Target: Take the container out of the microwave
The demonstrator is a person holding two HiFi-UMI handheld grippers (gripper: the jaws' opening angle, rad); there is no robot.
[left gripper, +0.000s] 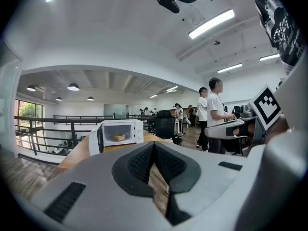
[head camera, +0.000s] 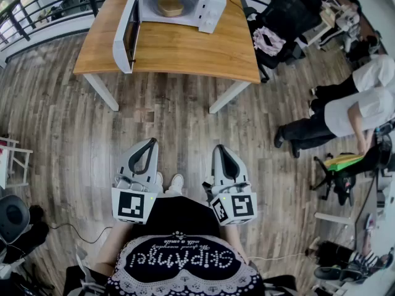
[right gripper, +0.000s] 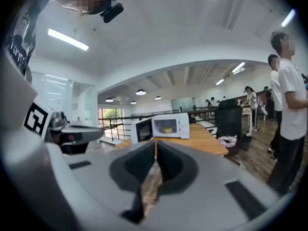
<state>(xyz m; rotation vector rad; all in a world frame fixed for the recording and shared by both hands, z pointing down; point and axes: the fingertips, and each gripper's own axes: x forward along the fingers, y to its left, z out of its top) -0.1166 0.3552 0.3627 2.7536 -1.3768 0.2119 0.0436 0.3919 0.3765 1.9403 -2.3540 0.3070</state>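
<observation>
Bright ceiling strip lights (left gripper: pixel 211 24), fisheye-bent edges, soft blur in right gripper view.

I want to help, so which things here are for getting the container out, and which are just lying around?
For the job: microwave, door open; container inside it; left gripper and right gripper, both shut and empty.
Just lying about: black chair; pink cloth; railing; people.

The microwave (head camera: pixel 179 5) runs off the head view's top edge, as does the far edge of the desk (head camera: pixel 185 48). The container (head camera: pixel 170 6) inside is a small tan shape; whether it holds anything I can't tell. The right gripper view is soft, the container there a yellow blur.
</observation>
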